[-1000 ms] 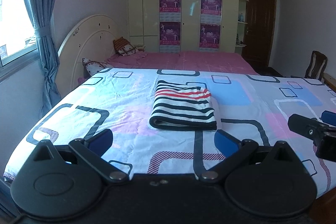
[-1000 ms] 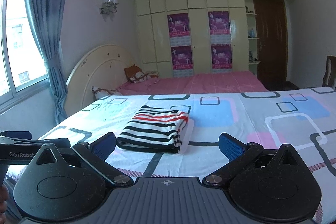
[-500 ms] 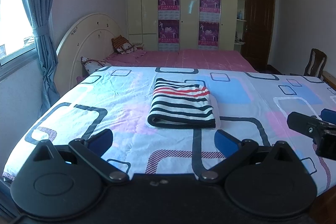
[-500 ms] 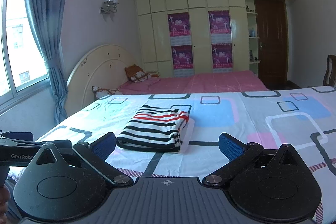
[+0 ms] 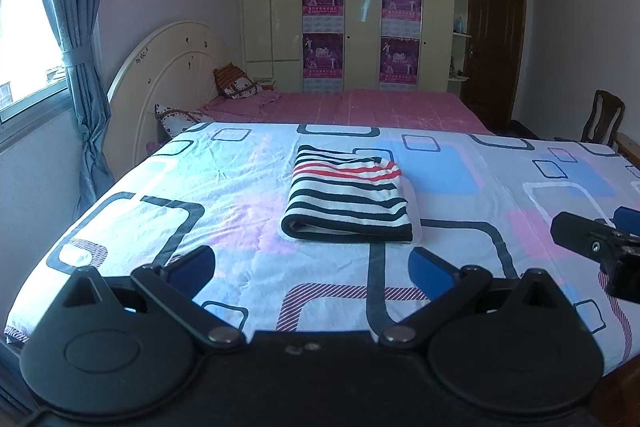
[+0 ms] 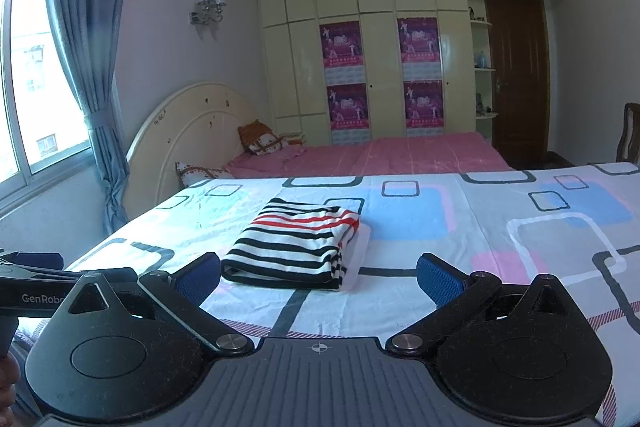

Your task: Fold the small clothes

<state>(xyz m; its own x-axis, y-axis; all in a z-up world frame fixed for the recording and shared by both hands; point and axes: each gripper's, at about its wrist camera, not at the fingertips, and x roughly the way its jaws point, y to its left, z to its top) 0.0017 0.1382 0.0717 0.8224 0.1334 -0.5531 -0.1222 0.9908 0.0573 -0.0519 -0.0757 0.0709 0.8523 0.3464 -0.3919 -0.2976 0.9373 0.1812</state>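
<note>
Bedroom with cream wardrobe (image 5: 360,27) carrying four purple posters (image 6: 342,45), writing too small to read. Nearer, wide bed (image 5: 224,187) under sheet of blue, pink and dark squares. On its middle, folded striped garment (image 5: 348,203), lying flat, long axis running away from the cameras, rounded fold edge toward them, red stripes at far end. Left tongs (image 5: 314,267) spread open, empty, short of the garment. Right tongs (image 6: 318,277) likewise open, empty. "GenRobo" readable on left tongs' body (image 6: 40,297).
</note>
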